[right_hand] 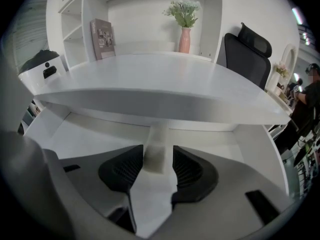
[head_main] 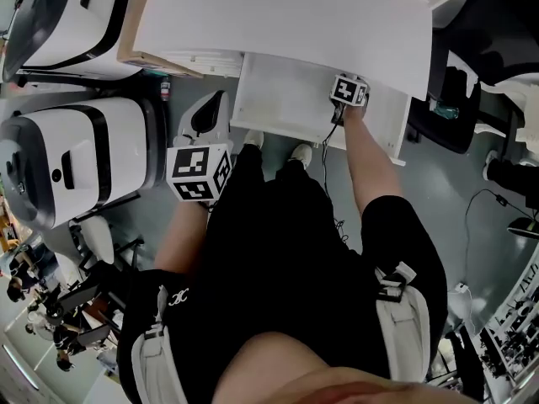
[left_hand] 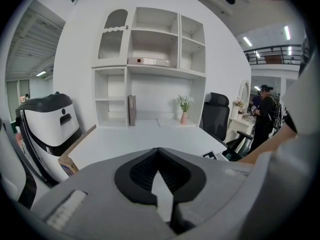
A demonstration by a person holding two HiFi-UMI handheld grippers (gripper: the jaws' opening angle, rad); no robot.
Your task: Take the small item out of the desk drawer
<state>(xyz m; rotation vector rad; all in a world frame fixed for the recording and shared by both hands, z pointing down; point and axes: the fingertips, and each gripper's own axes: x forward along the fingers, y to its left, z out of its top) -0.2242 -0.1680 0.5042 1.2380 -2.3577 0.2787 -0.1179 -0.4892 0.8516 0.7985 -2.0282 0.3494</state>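
Note:
The white desk drawer (head_main: 282, 99) is pulled out under the white desk top (head_main: 286, 11). My right gripper (head_main: 349, 91) reaches into it. In the right gripper view a small whitish, block-shaped item (right_hand: 156, 151) stands between the two dark pads, and my right gripper (right_hand: 158, 156) is shut on it just above the drawer floor (right_hand: 90, 134). The desk top (right_hand: 150, 84) overhangs it. My left gripper (head_main: 200, 172) hovers over the person's left thigh, away from the drawer. In its own view my left gripper (left_hand: 159, 151) is shut with nothing in it.
Two white-and-black machines (head_main: 59, 158) (head_main: 67, 15) stand to the left of the seat. A black office chair (right_hand: 247, 54) is right of the desk. On the desk's shelving (left_hand: 150, 64) are a pink vase (right_hand: 184, 31) and a book (right_hand: 102, 33). A person (left_hand: 262, 114) stands far right.

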